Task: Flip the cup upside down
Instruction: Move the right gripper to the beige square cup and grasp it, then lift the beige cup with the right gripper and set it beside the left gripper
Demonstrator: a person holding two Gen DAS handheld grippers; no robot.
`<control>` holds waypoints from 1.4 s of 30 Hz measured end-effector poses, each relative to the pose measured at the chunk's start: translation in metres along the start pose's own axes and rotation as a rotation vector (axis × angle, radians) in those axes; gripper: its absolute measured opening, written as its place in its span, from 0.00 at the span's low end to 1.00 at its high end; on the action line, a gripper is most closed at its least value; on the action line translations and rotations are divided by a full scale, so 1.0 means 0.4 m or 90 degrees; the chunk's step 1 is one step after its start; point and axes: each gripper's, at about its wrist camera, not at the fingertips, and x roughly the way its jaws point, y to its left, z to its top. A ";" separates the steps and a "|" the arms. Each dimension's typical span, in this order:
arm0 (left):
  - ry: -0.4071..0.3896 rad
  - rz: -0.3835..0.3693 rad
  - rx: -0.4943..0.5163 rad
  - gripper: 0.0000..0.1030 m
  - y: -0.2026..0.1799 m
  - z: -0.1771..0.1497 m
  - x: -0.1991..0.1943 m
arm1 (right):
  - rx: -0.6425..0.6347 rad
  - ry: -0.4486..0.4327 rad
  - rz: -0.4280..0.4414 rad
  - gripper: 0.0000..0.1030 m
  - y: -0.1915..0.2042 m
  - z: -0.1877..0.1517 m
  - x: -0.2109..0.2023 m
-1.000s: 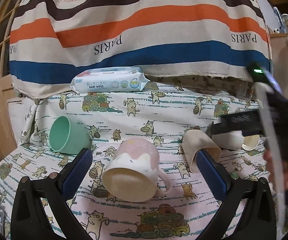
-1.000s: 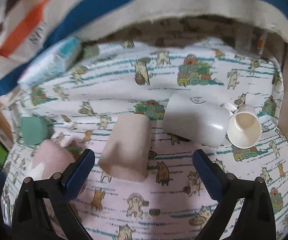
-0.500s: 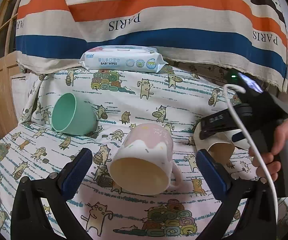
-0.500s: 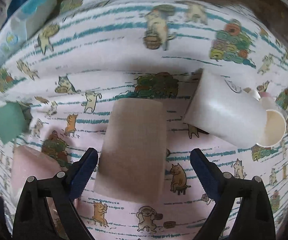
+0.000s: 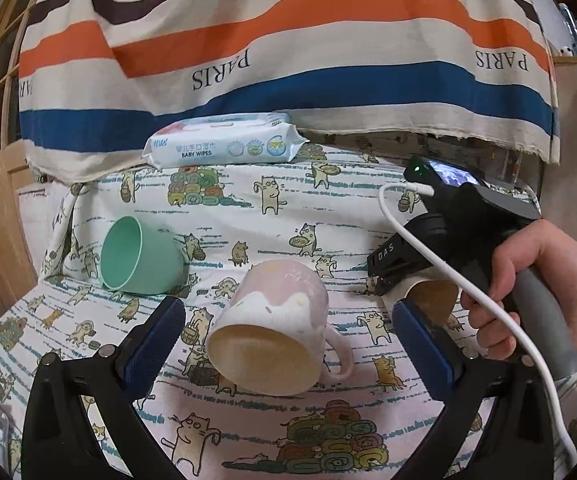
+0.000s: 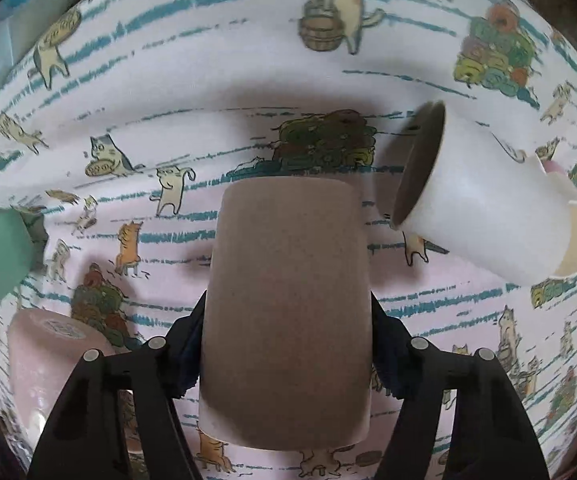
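Note:
A beige-brown cup (image 6: pixel 288 304) lies on its side on the cat-print cloth. My right gripper (image 6: pixel 286 352) has come down over it, and its two fingers press the cup's sides near the rim end. In the left wrist view the right gripper body (image 5: pixel 460 232) covers most of this cup (image 5: pixel 436 296). My left gripper (image 5: pixel 288 344) is open, its blue pads on either side of a pink mug (image 5: pixel 276 328) that lies on its side, mouth toward the camera, without touching it.
A mint green cup (image 5: pixel 140 256) lies on its side at the left. A white cup (image 6: pixel 484 208) lies on its side to the right of the beige one. A pack of baby wipes (image 5: pixel 224 146) sits at the back under a striped cloth (image 5: pixel 288 40).
My right gripper has dropped down onto the beige cup and closed on its sides. The left gripper has stayed open around the pink mug with only small camera shifts.

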 end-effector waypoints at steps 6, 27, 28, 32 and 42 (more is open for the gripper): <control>-0.027 -0.003 0.030 1.00 -0.023 -0.001 -0.020 | -0.033 -0.048 0.006 0.68 -0.019 -0.064 -0.077; -0.035 -0.002 0.016 1.00 -0.020 -0.001 -0.026 | -0.055 -0.083 0.024 0.68 -0.121 -0.314 -0.173; -0.035 -0.002 0.015 1.00 -0.019 -0.001 -0.025 | -0.059 -0.075 0.025 0.68 -0.118 -0.316 -0.164; -0.035 -0.002 0.017 1.00 -0.018 -0.001 -0.024 | -0.075 -0.106 0.030 0.69 -0.111 -0.326 -0.186; -0.038 -0.003 0.020 1.00 -0.019 -0.003 -0.027 | -0.052 -0.315 0.075 0.85 -0.229 -0.365 -0.353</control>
